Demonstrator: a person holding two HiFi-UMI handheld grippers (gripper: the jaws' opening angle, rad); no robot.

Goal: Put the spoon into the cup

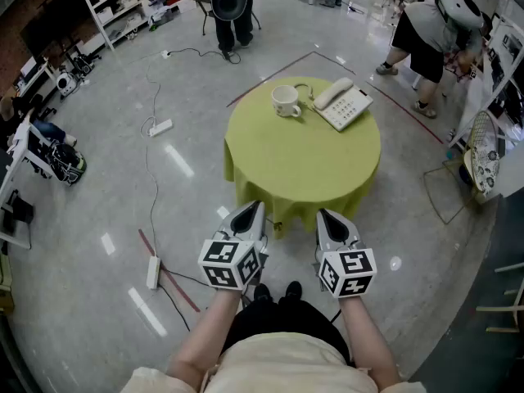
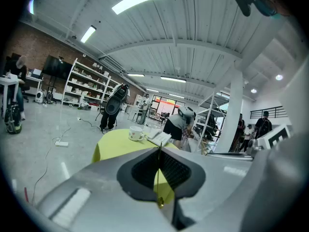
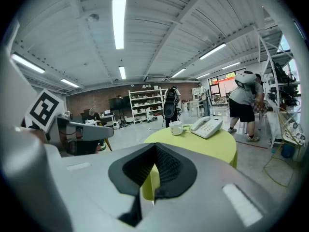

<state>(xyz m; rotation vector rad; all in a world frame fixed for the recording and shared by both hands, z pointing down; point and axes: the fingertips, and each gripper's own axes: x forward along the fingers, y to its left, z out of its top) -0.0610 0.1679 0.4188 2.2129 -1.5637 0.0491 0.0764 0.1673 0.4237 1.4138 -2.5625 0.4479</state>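
fingers on the left gripper (image 2: 160, 149) pinch a thin gold-tipped sliver (image 2: 160, 203) edge-on; the right gripper (image 3: 155, 146) has its fingers together, empty. cup (image 1: 285, 100) sits well ahead on the table (image 1: 303, 174).

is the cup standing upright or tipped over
Upright: the cup stands on the green table with its open mouth facing up, beside the telephone.

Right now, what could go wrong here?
1. No spoon shows on the table or in the left hand-held gripper or right hand-held gripper, both shut.
2. The cup stands at the far side, close to the phone; a reach might knock either.
3. A power strip and cables lie near the feet: a trip hazard.
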